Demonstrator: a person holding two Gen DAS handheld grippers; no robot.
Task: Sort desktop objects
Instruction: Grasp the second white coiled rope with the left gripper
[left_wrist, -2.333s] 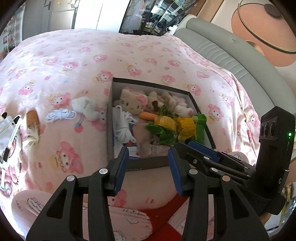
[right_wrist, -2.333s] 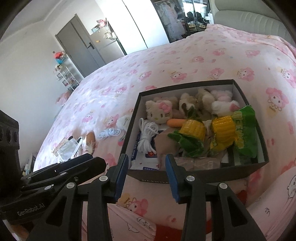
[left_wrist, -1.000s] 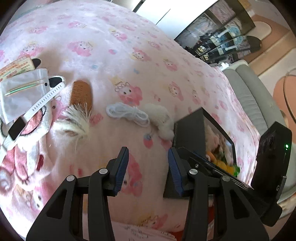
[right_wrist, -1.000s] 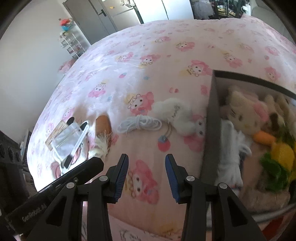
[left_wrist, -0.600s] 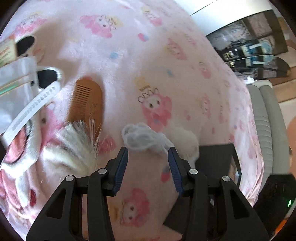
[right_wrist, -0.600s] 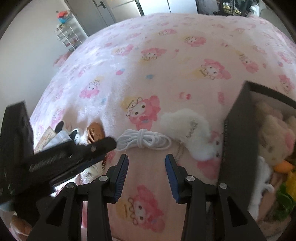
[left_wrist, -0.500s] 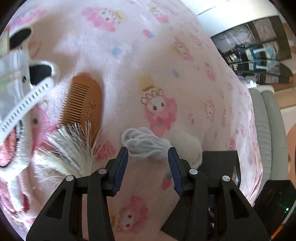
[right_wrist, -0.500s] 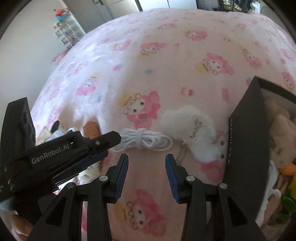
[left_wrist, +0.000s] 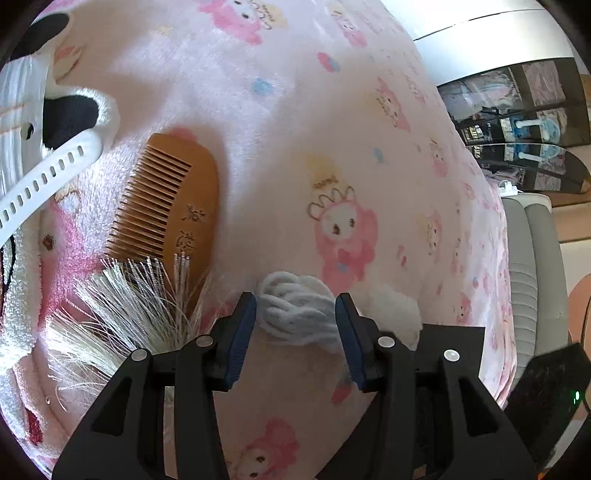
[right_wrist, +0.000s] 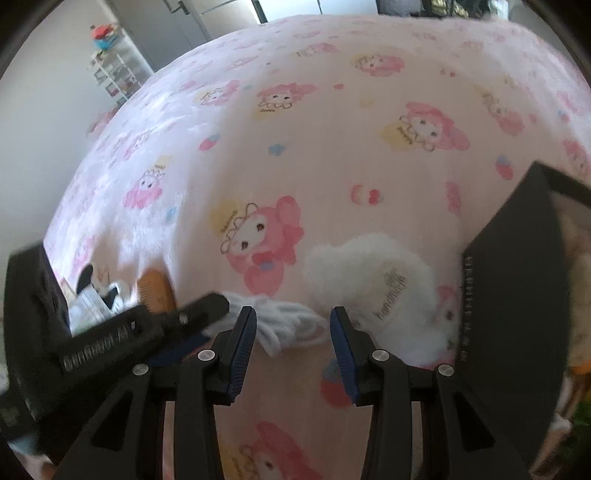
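A coiled white cord (left_wrist: 295, 312) lies on the pink blanket, right between the open jaws of my left gripper (left_wrist: 297, 319). In the right wrist view the cord (right_wrist: 288, 325) sits just ahead of my open, empty right gripper (right_wrist: 293, 328), and the left gripper (right_wrist: 207, 310) reaches it from the left. A white fluffy plush (right_wrist: 380, 291) lies right of the cord, against the black box (right_wrist: 513, 295). It also shows in the left wrist view (left_wrist: 391, 306). A wooden comb (left_wrist: 170, 206) with a pale tassel (left_wrist: 125, 306) lies left of the cord.
A white watch strap (left_wrist: 48, 173) and white pouch lie at the far left on a black-and-white plush. The black box (left_wrist: 450, 339) holds plush toys, partly seen. A grey headboard (left_wrist: 532, 266) runs along the right. Shelves and a door stand at the far wall.
Both grippers have swung left from the box and dropped toward the blanket. The left gripper has closed in until the white cord sits between its jaws. The right gripper has come nearer to the cord.
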